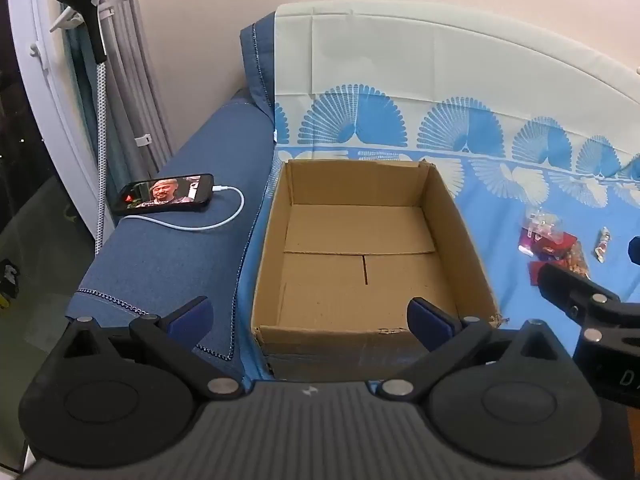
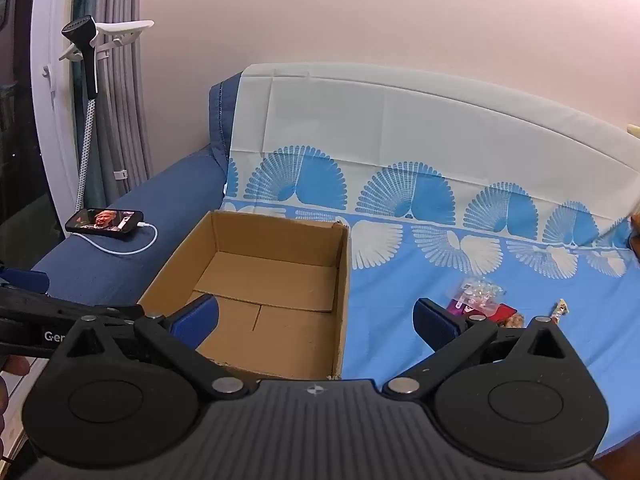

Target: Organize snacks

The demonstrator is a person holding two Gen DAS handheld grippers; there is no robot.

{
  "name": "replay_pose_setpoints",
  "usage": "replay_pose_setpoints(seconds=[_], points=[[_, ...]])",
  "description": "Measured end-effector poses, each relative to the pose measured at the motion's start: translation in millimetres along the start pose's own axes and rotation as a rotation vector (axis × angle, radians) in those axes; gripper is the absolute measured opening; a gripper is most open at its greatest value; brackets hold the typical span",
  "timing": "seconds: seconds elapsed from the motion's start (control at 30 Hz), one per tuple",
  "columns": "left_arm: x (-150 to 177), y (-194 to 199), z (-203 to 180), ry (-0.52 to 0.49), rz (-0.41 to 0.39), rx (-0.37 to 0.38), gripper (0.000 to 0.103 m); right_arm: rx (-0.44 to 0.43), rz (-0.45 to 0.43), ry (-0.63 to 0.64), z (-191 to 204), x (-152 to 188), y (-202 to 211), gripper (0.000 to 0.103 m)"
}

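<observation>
In the centre of the frame an open cardboard box stands on the blue patterned cloth; the left hand-held gripper is spread wide at its near edge; snack packets lie at right; a phone at left.

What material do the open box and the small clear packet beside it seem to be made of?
The box looks like brown corrugated cardboard, matte: folded bottom flaps and a frayed, torn front rim show. The clear packet seems to be thin glossy plastic film, since it is see-through, crinkled and catches highlights; its contents are too small to tell.
</observation>
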State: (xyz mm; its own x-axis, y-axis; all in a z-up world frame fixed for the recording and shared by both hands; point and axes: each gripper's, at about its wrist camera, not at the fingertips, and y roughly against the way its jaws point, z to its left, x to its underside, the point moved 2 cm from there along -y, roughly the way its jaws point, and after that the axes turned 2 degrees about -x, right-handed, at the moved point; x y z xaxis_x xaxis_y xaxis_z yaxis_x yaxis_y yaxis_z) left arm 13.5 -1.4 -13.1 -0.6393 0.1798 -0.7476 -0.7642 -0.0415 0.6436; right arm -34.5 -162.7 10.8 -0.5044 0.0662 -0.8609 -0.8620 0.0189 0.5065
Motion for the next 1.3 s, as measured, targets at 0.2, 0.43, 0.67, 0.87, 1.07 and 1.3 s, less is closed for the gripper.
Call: replay_pose_setpoints(seconds=[0.2, 0.43, 0.67, 0.87, 1.07, 1.3], points=[[1.8, 7.2, -18.5, -0.027, -0.005, -0.020, 0.103, 0.006, -0.006, -0.004, -2.1, -4.5, 5.6, 0.103], [-1.4, 0.5, -3.3, -0.002, 0.005, 0.024, 0.103, 0.024, 0.006, -0.033, -0.3, 5.3, -4.3, 0.103], [0.7, -3.6, 0.5, 0.006, 0.027, 0.024, 0.103, 0.022, 0.015, -0.043, 0.0, 1.7, -2.1, 0.103], [1.6, -6.5, 4.1, 0.015, 0.031, 0.022, 0.103, 0.025, 0.018, -0.039, 0.3, 1.6, -3.1, 0.103], [2.3, -6.8, 3.2, 0.013, 0.030, 0.006, 0.103, 0.027, 0.021, -0.032, 1.4, 2.2, -3.3, 0.103], [1.6, -8.8, 6.6, 0.019, 0.037, -0.004, 0.103, 0.047, 0.033, -0.022, 2.1, 2.7, -5.1, 0.103]])
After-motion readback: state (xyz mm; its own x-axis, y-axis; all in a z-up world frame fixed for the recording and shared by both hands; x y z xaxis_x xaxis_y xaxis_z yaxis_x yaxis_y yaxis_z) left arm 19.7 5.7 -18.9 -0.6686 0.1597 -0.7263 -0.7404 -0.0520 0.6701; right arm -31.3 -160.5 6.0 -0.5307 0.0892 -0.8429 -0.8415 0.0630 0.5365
